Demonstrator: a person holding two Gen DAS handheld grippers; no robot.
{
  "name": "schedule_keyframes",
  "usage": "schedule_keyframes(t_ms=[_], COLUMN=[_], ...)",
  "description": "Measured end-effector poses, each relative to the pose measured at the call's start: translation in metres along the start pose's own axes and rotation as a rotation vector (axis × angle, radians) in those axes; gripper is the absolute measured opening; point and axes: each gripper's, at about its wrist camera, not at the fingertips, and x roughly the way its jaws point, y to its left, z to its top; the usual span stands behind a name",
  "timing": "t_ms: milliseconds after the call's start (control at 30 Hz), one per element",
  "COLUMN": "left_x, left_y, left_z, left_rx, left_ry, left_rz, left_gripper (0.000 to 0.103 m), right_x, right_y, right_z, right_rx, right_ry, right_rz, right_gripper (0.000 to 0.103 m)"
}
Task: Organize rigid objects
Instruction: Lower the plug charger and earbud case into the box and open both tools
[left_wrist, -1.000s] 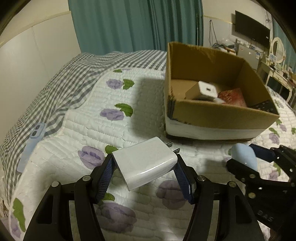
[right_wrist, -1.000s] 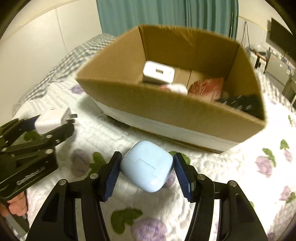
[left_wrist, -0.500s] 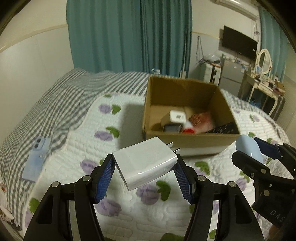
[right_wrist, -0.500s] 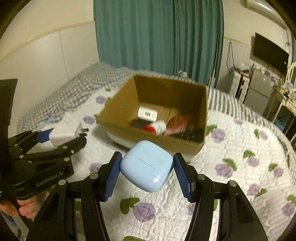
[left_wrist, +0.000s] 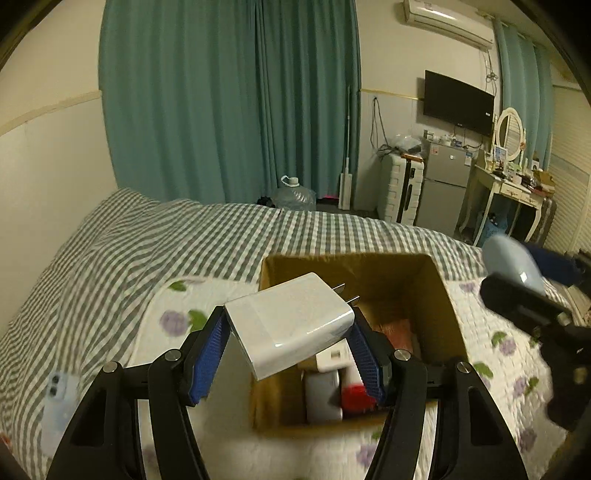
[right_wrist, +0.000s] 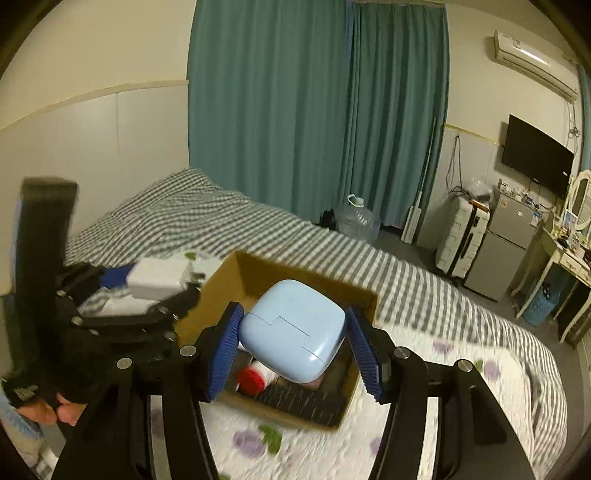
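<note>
Hovering above the open box (left_wrist: 448, 310), the left gripper (left_wrist: 288, 341) pinches a white charger (left_wrist: 291, 325) between its blue pads, prongs pointing forward. Alongside, the right gripper (right_wrist: 293, 341) clamps a pale blue case (right_wrist: 291, 330) squarely between its pads, also over the box (right_wrist: 236, 273) on the bed (right_wrist: 461, 295).

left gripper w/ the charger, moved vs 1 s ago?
Yes. The left gripper has risen and come over the cardboard box: the white charger it grips now overlaps the box's opening, not the quilt in front.
</note>
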Motion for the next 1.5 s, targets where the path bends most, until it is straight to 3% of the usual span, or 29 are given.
schedule_keyframes(t_ms=[167, 367, 700, 867, 1500], left_x=[0.052, 0.092, 0.107, 0.114, 0.08], left_y=[-0.008, -0.017, -0.026, -0.022, -0.006], left_z=[0.005, -0.001, -0.002, -0.004, 0.007], left_rx=[-0.003, 0.025, 0.066, 0.016, 0.015], left_ry=[0.058, 0.108, 0.148, 0.22, 0.082], left_rz=[-0.013, -0.026, -0.057, -0.091, -0.045], left_gripper=[0.065, 0.065, 0.067, 0.068, 0.069], right_x=[0.038, 0.084, 0.115, 0.117, 0.126], right_y=[-0.015, -0.037, -0.049, -0.053, -0.052], right_z=[0.018, 0.009, 0.005, 0.004, 0.01], right_rx=[-0.005, 0.018, 0.058, 0.069, 0.088], right_ry=[-0.012, 0.034, 0.047, 0.049, 0.067], right_rz=[0.009, 0.003, 0.028, 0.033, 0.028], right_gripper=[0.057, 0.057, 0.057, 0.057, 0.057])
